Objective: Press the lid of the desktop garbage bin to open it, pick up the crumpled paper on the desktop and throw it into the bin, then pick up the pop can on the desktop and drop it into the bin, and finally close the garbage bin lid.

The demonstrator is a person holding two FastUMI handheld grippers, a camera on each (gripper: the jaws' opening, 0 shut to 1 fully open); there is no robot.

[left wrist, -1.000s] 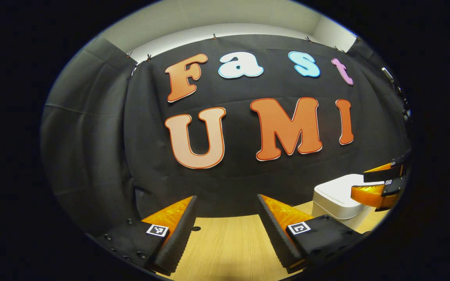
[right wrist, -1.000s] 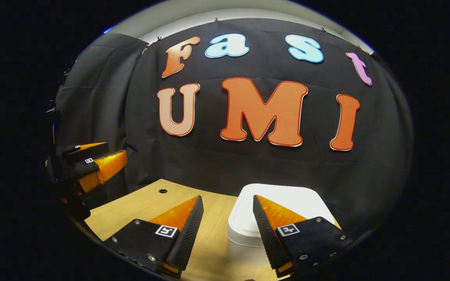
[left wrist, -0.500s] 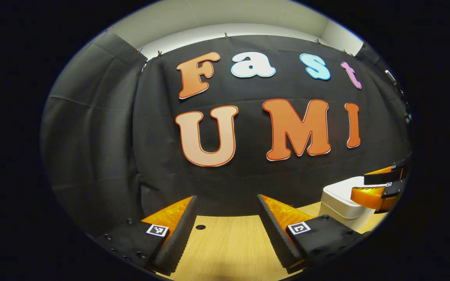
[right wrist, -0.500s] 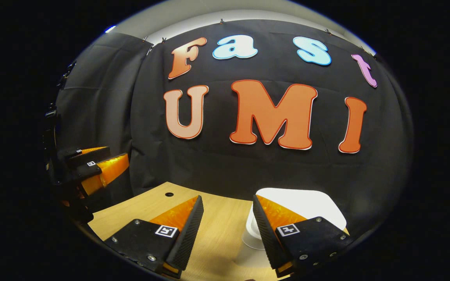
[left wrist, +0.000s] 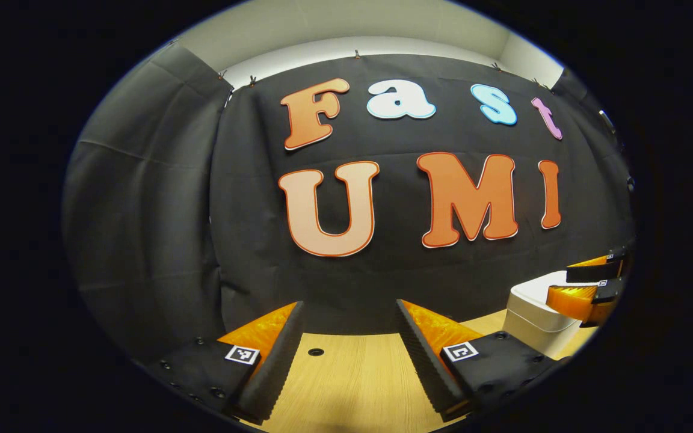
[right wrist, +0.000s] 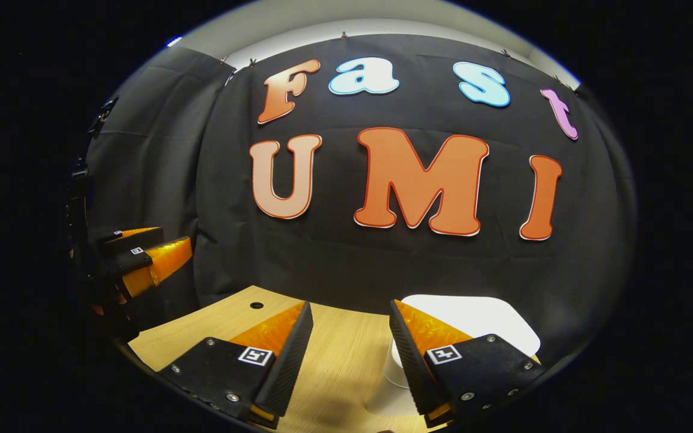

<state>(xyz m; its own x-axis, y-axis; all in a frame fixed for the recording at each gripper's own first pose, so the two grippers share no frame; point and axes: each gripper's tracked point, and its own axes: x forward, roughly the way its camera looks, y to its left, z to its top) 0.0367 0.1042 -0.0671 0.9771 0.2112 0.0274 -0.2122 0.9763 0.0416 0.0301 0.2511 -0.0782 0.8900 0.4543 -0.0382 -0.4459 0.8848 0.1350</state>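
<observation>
We held both tools wide open and empty: left tool (left wrist: 349, 355), right tool (right wrist: 346, 355) just short of the white bin (right wrist: 473, 316) on the counter (right wrist: 340, 373). Its lid looked closed. Pressing off-centre could tip or slide the light bin.

I am counting one white bin (right wrist: 473, 316) with its lid shut, one wooden table (left wrist: 358, 385) with one small round hole (left wrist: 316, 352), and two tools: left tool (left wrist: 349, 361), right tool (right wrist: 346, 358).
</observation>
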